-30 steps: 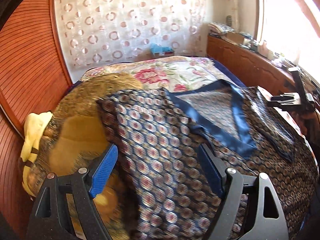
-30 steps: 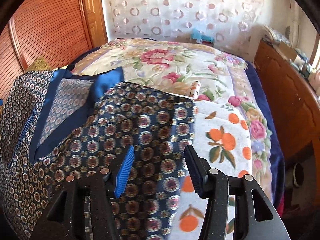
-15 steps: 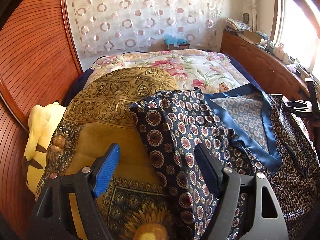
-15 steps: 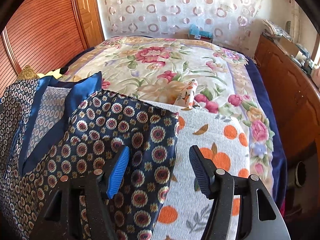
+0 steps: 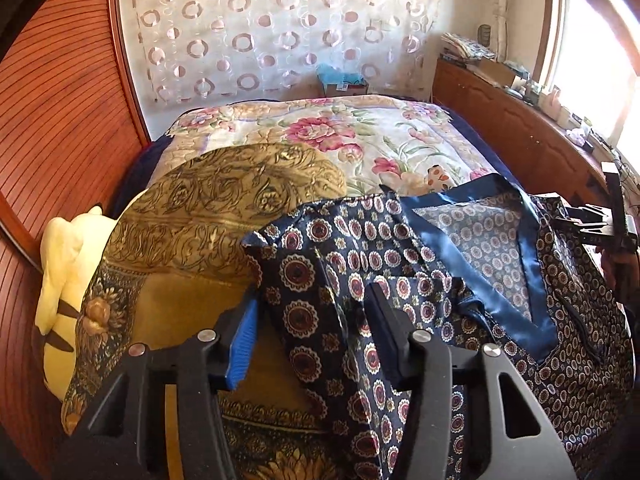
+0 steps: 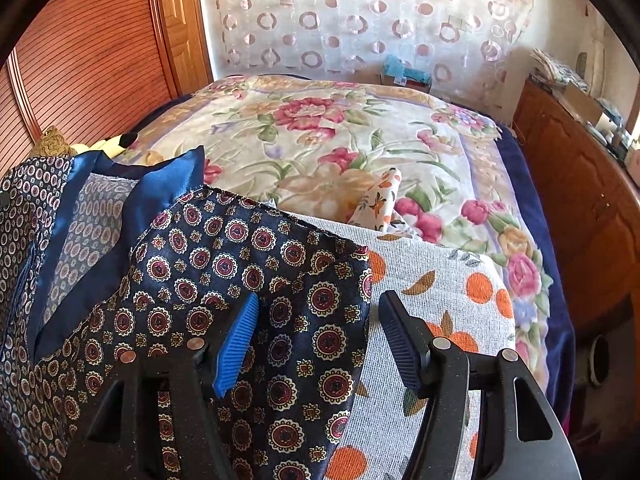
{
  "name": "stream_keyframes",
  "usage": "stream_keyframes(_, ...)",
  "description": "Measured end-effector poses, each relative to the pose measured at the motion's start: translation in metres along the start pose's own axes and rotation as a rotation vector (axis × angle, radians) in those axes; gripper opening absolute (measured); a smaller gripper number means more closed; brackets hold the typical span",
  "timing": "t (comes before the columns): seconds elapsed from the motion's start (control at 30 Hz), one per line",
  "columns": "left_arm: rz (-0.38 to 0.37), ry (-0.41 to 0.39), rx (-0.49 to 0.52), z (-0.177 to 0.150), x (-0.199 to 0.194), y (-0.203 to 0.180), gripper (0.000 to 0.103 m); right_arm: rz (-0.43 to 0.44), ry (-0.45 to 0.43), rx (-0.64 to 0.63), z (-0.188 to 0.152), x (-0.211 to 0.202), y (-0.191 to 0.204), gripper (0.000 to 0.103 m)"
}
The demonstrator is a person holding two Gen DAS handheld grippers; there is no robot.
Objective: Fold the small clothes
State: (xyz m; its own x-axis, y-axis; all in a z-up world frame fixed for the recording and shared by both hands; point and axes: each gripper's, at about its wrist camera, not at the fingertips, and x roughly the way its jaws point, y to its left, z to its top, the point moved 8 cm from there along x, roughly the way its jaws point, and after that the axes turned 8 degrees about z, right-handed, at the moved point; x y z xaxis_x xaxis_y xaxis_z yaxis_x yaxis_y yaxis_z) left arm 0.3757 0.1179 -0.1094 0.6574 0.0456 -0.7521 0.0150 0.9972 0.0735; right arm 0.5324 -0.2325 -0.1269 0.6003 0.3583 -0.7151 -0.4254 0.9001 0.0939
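Note:
A navy patterned silky top [image 5: 568,320] with a blue satin V-neck [image 5: 500,280] lies spread on the bed. Its left sleeve [image 5: 320,280] runs between the jaws of my left gripper [image 5: 310,340], which is open over it. In the right wrist view the top's right sleeve [image 6: 280,288] lies under my right gripper [image 6: 320,340], also open, with the sleeve's edge between the jaws. The blue collar [image 6: 160,188] shows at the left there.
A gold patterned cloth [image 5: 200,220] lies under the left sleeve, a yellow plush toy [image 5: 68,264] beside it. A white orange-print garment [image 6: 440,300] lies under the right sleeve. The floral bedspread [image 6: 340,140] stretches behind. A wooden cabinet [image 6: 580,200] stands right, wooden panelling [image 5: 52,120] left.
Both grippers have pulled back and outward from the top's body to its sleeves. Both stay open; the left one's jaws have narrowed somewhat.

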Motion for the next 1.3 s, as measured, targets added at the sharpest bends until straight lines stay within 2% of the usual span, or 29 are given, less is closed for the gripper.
stream_keyframes(0.27,0.013,0.016,0.002,0.002,0.006,0.0,0.053,0.0,0.032,0.005,0.008,0.005,-0.003,0.065)
stream_keyframes(0.3,0.014,0.011,0.007,0.003,0.005,0.0,0.049,0.0,0.033,0.005,0.009,0.006,-0.003,0.065)
stream_keyframes(0.33,0.015,0.004,0.014,0.003,0.004,-0.001,0.038,0.0,0.032,0.004,0.01,0.007,-0.003,0.065)
stream_keyframes(0.4,0.034,0.01,0.022,0.002,0.003,-0.002,0.023,-0.001,0.031,0.005,0.01,0.007,-0.003,0.065)
stream_keyframes(0.47,0.039,0.005,0.034,0.002,0.001,-0.005,0.021,-0.007,0.031,0.002,0.01,0.008,-0.003,0.062)
stream_keyframes(0.5,0.035,0.003,0.035,0.003,0.0,-0.006,0.018,-0.006,0.029,-0.002,0.01,0.007,-0.001,0.059)
stream_keyframes(0.6,0.028,-0.016,0.031,0.005,-0.007,-0.008,0.011,0.006,0.022,-0.02,0.009,0.006,0.007,0.039)
stream_keyframes(0.67,0.011,-0.033,0.035,0.007,-0.015,-0.014,0.006,0.011,0.028,-0.041,0.008,0.005,0.014,0.01)
stream_keyframes(0.7,0.001,-0.042,0.041,0.008,-0.019,-0.017,0.006,0.009,0.033,-0.055,0.008,0.005,0.017,0.006)
stream_keyframes(0.77,-0.017,-0.064,0.051,0.009,-0.032,-0.025,0.006,-0.02,0.019,-0.084,0.008,-0.002,0.022,0.003)
stream_keyframes(1.03,-0.092,-0.133,0.09,-0.006,-0.085,-0.051,0.005,0.002,-0.09,-0.11,0.0,-0.066,0.046,0.002)
stream_keyframes(1.3,-0.17,-0.18,0.097,-0.062,-0.134,-0.062,0.005,0.003,-0.18,-0.14,-0.058,-0.141,0.068,0.002)
